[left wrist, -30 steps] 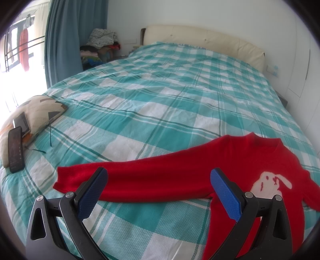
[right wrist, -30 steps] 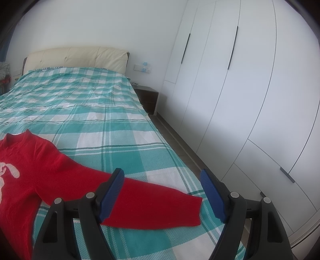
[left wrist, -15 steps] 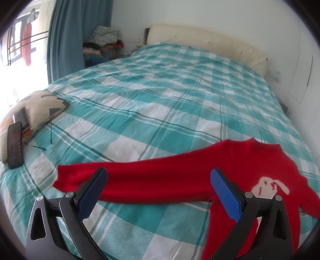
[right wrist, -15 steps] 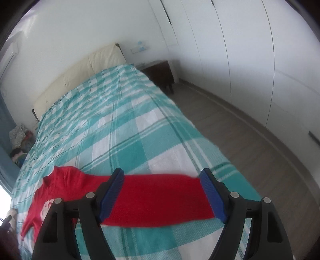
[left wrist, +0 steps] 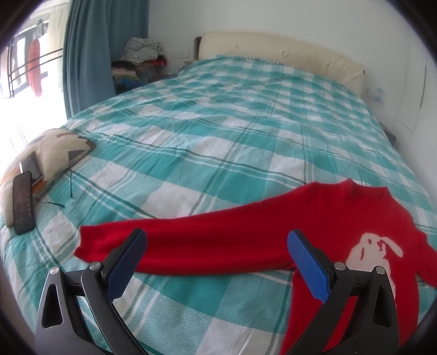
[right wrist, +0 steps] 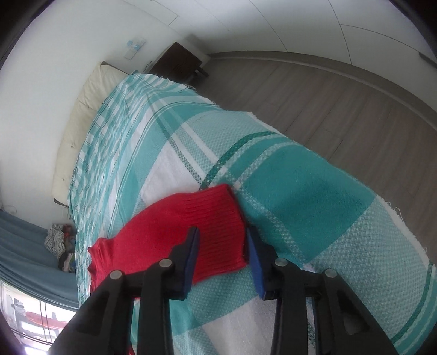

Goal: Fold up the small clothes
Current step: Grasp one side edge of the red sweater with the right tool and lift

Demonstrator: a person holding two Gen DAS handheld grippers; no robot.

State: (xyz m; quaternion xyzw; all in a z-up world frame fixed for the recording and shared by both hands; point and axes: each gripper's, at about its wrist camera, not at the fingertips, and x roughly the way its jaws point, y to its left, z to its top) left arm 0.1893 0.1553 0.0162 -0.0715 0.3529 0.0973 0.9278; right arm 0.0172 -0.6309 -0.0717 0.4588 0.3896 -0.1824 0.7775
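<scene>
Bed point(left wrist: 218, 131): a teal-and-white checked cover is lying across it.
Headboard point(left wrist: 286, 52): cream and padded, it is resting against the white wall point(left wrist: 273, 19).
Curtain point(left wrist: 87, 46): blue, it is hanging beside the bright window point(left wrist: 19, 68), where daylight is pouring in.
Corner: a clothes pile point(left wrist: 139, 60) is sitting past the curtain.
Cushion point(left wrist: 54, 150): it is lying at the bed's left edge.
Floor point(right wrist: 314, 90): grey wood planks are running beside the bed.
Nightstand point(right wrist: 177, 62): dark, it is standing by the headboard.

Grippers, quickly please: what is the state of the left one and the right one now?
Left gripper: open, holding nothing, above the red sweater.
Right gripper: jaws just closing around the sleeve cuff; firm grip cannot be told.
</scene>
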